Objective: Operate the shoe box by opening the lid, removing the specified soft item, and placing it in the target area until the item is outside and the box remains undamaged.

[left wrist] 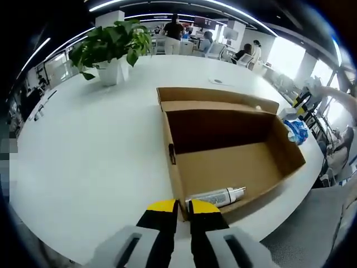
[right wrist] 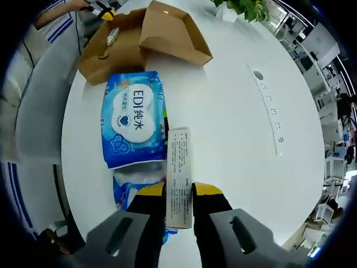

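— Claws first: what are they doing?
— Left claw (left wrist: 183, 207) is pinching the near wall of the box (left wrist: 234, 162), which is sitting open on the white worktop (left wrist: 95, 151) with a tube (left wrist: 217, 196) lying inside. Right claw (right wrist: 179, 192) is gripping a slim carton (right wrist: 179, 173).
— Wipes?
— Wipes pack (right wrist: 134, 117) is lying outside on the worktop, just beside the box (right wrist: 139, 39), touching the carton's side. A plant (left wrist: 111, 47) is standing well beyond.

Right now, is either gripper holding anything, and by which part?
The right gripper holds a slim white printed box by its near end, between its jaws. The left gripper, jaws together, sits at the shoe box's near corner, holding nothing.
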Demonstrator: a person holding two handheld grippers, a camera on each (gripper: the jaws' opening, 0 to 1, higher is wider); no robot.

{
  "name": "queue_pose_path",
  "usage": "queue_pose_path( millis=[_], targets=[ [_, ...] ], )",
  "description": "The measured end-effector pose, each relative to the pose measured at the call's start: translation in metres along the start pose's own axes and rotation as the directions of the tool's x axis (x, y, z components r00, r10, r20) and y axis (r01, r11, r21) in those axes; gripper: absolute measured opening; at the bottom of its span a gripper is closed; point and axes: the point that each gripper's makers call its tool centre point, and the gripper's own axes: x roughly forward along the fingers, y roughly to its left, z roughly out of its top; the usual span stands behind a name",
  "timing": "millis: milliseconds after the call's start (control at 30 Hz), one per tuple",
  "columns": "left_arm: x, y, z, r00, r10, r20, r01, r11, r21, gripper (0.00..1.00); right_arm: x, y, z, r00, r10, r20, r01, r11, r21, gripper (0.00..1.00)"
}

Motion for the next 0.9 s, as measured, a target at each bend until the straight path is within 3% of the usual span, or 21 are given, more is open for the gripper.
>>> queue_pose_path(
  millis=[267, 733, 900],
  targets=[
    [0.000, 0.000, 0.000, 1.000, 0.001, -0.004, -0.001, 1.000, 0.000, 0.07, 0.007, -0.004, -0.017, 0.999, -0.005, -0.052, 0.004, 1.000, -0.018, 0.15],
    [0.000, 0.000, 0.000, 1.000, 0.003, -0.005, -0.003, 1.000, 0.006, 0.07, 0.017, -0.008, -0.057, 0.982, -0.031, -0.186, 0.013, 0.995, -0.100, 0.15],
    [0.000, 0.000, 0.000, 1.000, 0.002, -0.005, -0.002, 1.000, 0.006, 0.07, 0.016, -0.013, -0.058, 0.980, -0.052, -0.190, 0.032, 0.994, -0.109, 0.15]
  ],
)
